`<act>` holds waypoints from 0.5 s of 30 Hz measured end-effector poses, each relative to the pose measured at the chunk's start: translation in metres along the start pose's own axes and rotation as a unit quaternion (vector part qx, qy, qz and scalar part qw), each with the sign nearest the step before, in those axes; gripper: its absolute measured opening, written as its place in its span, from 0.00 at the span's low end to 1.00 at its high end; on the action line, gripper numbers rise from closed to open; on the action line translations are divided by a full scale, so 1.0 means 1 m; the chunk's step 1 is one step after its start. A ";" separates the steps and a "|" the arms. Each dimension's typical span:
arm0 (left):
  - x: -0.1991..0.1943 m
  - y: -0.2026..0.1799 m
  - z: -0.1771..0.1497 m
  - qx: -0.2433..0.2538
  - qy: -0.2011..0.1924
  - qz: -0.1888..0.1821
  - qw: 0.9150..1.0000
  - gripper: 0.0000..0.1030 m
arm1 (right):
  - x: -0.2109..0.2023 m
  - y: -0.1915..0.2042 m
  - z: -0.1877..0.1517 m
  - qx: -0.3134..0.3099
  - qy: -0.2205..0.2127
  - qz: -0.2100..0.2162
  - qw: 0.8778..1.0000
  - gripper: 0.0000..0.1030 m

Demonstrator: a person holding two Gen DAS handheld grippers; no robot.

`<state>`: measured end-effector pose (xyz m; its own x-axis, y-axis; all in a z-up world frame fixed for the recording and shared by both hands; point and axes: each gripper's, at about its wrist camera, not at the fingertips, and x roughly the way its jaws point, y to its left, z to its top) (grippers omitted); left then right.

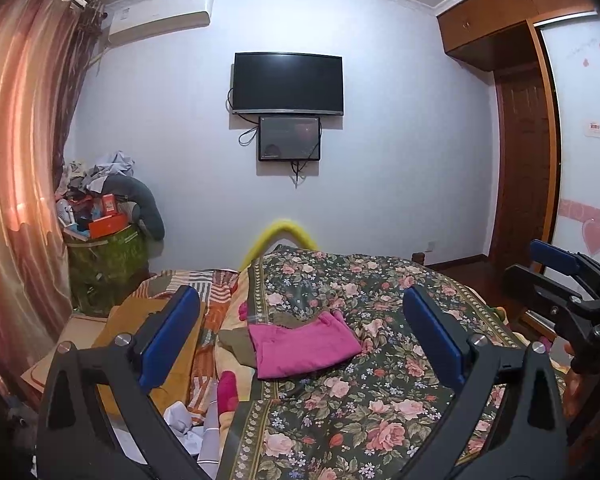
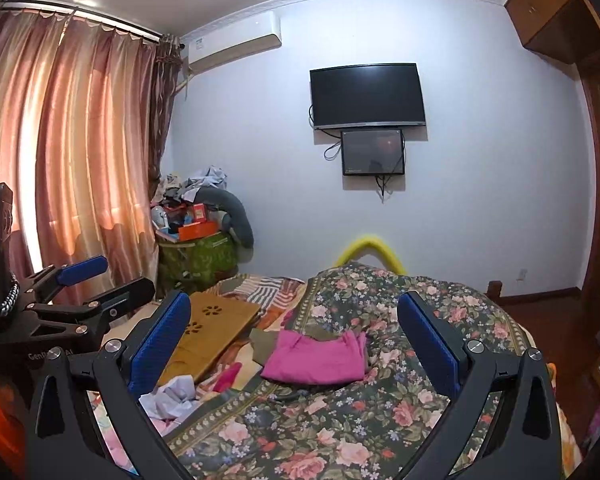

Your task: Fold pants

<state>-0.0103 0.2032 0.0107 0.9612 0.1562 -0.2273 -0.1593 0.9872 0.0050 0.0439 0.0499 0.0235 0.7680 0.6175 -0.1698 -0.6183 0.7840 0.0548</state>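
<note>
Both grippers were up off the bed, nothing in either. My left gripper (image 1: 300,340) had its fingers wide apart, empty; my right gripper (image 2: 296,344) the same, spread wide and holding nothing. The pants (image 1: 306,346), pink, lay on the floral quilt (image 1: 380,400) around mid-bed, toward its left edge, already in a compact rectangle with a bunched end facing the far wall. An olive garment (image 1: 236,342) sat touching them on the left side, partly under them as far as I could tell. A wooden board (image 2: 216,332) lay past the quilt's left edge, crumpled white paper (image 2: 176,396) near the front left. A TV (image 1: 288,82) hung on the far wall. Step, as I judged it: the fold looked mostly done, hands pulled back above the cloth, either finishing or about to do one last fold or tidy. The next move would call for lowering both sets of fingers to the near edge of the pants, pinching only the pink layers and not the olive piece or quilt. The bunched far end might need flattening first.
</note>
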 end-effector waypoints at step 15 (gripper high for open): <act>0.004 -0.003 0.001 -0.003 0.000 -0.006 1.000 1.00 | -0.001 -0.002 0.002 0.002 0.001 0.003 1.000 1.00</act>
<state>-0.0057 0.2008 0.0105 0.9628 0.1449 -0.2282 -0.1496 0.9887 -0.0032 0.0448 0.0483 0.0256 0.7641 0.6219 -0.1716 -0.6220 0.7807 0.0597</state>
